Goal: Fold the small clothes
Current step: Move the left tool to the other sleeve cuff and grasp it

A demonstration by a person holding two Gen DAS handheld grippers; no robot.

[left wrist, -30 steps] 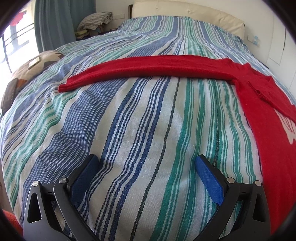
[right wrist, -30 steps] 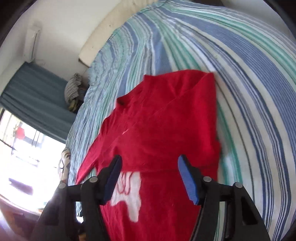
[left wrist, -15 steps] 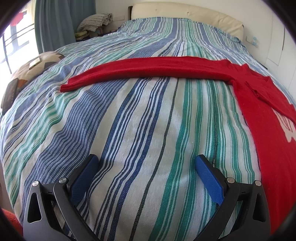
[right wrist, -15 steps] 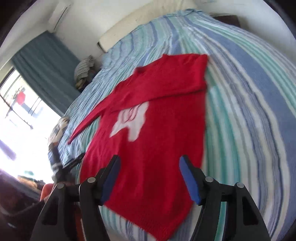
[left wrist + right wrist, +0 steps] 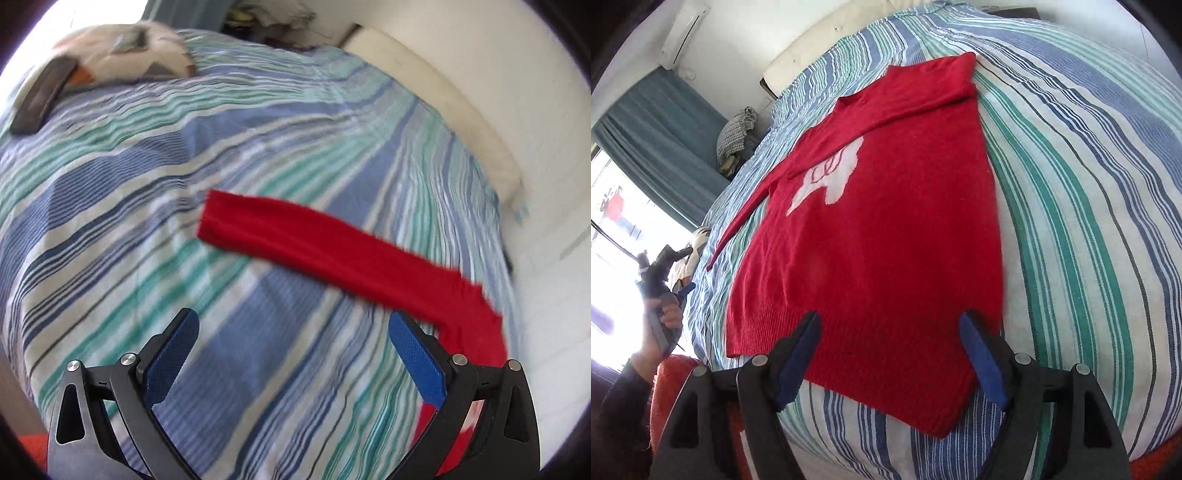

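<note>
A red sweater [image 5: 879, 236] with a white chest motif [image 5: 827, 177] lies flat on the striped bed [image 5: 1089, 177]. One sleeve is folded across its chest; the other sleeve [image 5: 317, 240] stretches out over the bedspread. My right gripper [image 5: 890, 325] hovers over the sweater's bottom hem, its jaws opening, nothing pinched between them. My left gripper [image 5: 291, 328] is open above bare bedspread, the outstretched sleeve just beyond its blue fingertips [image 5: 410, 332]. In the right wrist view the left gripper [image 5: 659, 273] shows at the far left, held in a hand.
A patterned cushion [image 5: 125, 51] and a dark flat object [image 5: 40, 99] lie at the bed's far corner. The cream headboard [image 5: 436, 103] runs along the white wall. Blue curtains [image 5: 657, 140] and a bright window are at left; an orange-red cloth [image 5: 670, 373] lies beside the bed.
The left gripper swung and rolled, so the sleeve's cuff end now lies ahead of it. The right gripper pulled back from the chest to the bottom hem and its jaws widened.
</note>
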